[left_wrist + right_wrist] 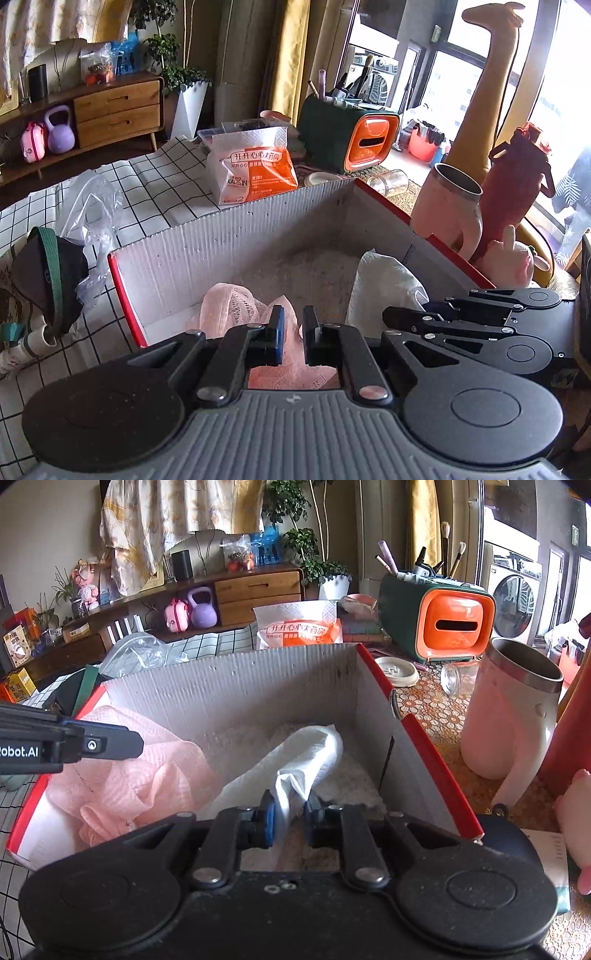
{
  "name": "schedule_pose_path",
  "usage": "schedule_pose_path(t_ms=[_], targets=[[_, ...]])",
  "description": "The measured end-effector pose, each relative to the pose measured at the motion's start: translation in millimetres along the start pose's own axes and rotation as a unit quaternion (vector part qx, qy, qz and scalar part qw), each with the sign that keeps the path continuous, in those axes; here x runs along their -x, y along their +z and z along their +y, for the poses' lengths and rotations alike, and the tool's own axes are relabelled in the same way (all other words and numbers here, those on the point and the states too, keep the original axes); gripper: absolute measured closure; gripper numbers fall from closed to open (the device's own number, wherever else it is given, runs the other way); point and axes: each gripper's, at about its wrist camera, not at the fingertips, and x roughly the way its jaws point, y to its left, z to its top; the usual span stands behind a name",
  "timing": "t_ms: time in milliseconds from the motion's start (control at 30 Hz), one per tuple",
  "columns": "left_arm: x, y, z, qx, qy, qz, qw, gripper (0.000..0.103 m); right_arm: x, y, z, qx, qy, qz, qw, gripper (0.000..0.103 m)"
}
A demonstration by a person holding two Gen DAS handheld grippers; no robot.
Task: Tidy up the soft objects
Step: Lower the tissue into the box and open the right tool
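Pink mesh cloth (pixel 236 301) lies bunched in the near left corner of the box (pixel 236 236), and the left gripper (pixel 293 341) hangs over it with its jaws narrowly apart and cloth showing in the gap; whether they actually pinch it cannot be told. The right gripper (pixel 290 818) pinches a fold of the white cloth (pixel 295 753), which trails across the pale fluffy lining on the box floor. The step in hand looks like laying both soft pieces down inside the box. To do it well, each gripper should sink low before letting go, so the fabric settles flat and clear of the red rim, and the two should keep apart, since they work just beside one another. The pink cup (pixel 513 709) and red bottle (pixel 517 184) stand just beside the right wall and could be knocked by a wide swing. The paper bag (pixel 251 162) and orange holder (pixel 439 616) sit behind the box, out of the way.
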Motion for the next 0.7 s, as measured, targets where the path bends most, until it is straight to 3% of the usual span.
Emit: schedule_pose_path(t_ms=[267, 500, 700], targets=[[-3, -5, 3, 0.018, 0.001, 0.011, 0.9998, 0.093, 1, 1, 3, 0.002, -0.001, 0.009, 1.0, 0.08], [5, -5, 5, 0.024, 0.004, 0.008, 0.9997, 0.093, 10, 3, 8, 0.009, -0.003, 0.003, 1.0, 0.06], [17, -8, 6, 0.026, 0.009, 0.001, 0.9996, 0.093, 17, 6, 10, 0.011, -0.009, -0.003, 1.0, 0.049]])
